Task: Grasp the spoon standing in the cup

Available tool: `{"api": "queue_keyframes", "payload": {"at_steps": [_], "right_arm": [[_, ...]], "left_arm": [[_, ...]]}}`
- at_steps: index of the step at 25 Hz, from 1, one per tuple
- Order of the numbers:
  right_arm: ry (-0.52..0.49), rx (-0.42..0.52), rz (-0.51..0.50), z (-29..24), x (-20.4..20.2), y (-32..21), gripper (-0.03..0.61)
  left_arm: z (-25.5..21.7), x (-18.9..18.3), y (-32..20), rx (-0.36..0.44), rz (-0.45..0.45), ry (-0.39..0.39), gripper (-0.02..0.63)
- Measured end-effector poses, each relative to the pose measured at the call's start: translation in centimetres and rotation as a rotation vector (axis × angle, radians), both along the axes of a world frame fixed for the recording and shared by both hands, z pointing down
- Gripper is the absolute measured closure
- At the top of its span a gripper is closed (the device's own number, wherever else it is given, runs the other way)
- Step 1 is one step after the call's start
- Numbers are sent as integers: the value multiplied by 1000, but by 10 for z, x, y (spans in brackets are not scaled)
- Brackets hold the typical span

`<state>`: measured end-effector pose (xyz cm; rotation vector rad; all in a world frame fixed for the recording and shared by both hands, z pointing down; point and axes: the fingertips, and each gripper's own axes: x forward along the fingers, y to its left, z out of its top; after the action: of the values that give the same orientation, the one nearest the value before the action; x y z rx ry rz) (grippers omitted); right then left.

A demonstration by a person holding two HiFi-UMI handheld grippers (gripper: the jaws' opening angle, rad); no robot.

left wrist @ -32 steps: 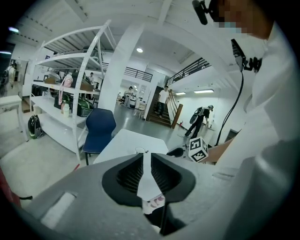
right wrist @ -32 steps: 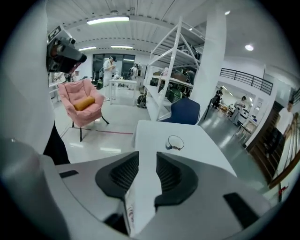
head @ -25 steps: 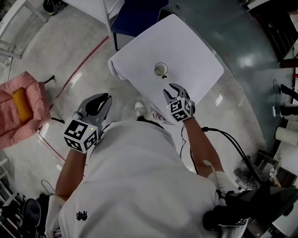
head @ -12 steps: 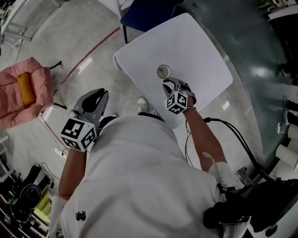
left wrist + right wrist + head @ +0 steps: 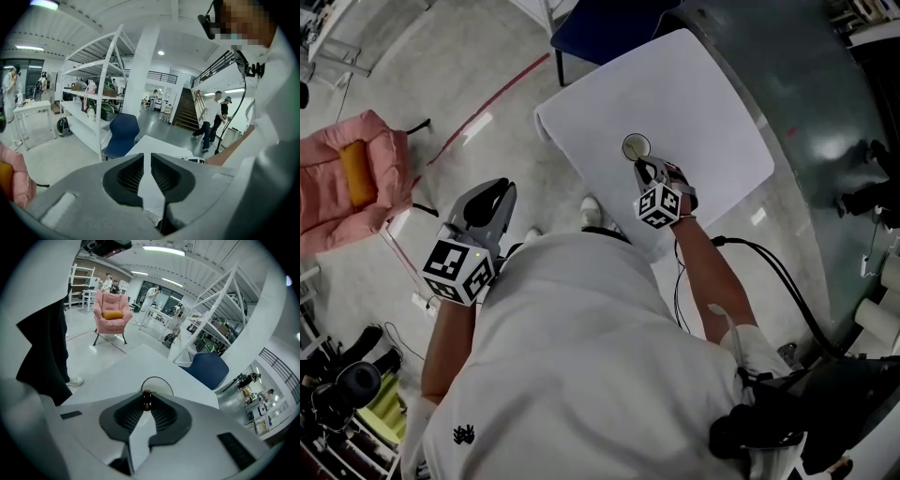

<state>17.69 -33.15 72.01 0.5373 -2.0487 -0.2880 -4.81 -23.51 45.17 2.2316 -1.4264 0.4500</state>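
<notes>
Now, right tool (image 5: pixel 641 169) is at the cup (image 5: pixel 636 146), which stands on the white worktop (image 5: pixel 703 103), toward my side of it and clear of every edge. In the right gripper view the cup's dark rim (image 5: pixel 157 377) arcs just beyond the tips of my right tool (image 5: pixel 146 400). The spoon (image 5: pixel 146 400) stands up out of the cup, and its brown handle end sits right between the two tips. The jaws are closing, and the handle fills the gap, with a tip against it on either side. From the head view the spoon itself is too small to make out; only the cup's round mouth shows, just ahead of the tool.

Left tool (image 5: pixel 492 194) hangs off the worktop at my left side, above the floor, well apart from the cup. In the left gripper view the jaws of my left tool (image 5: pixel 146 157) stand a narrow slit apart with nothing between them; a strip of the worktop (image 5: pixel 154 143) shows through.

Surroundings: a blue chair (image 5: pixel 600 23) at the far edge of the worktop, and a pink armchair (image 5: pixel 347 178) with an orange cushion out on the floor to my left
</notes>
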Motion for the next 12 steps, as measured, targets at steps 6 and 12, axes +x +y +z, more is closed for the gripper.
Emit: {"api": "queue_keyframes", "payload": {"at_steps": [6, 12], "right_arm": [[-24, -6, 74, -15, -3, 1, 526], [-67, 2, 188, -46, -9, 6, 526]], "left_arm": [[3, -14, 6, 3, 16, 12, 563], [1, -40, 18, 19, 31, 28, 563]]}}
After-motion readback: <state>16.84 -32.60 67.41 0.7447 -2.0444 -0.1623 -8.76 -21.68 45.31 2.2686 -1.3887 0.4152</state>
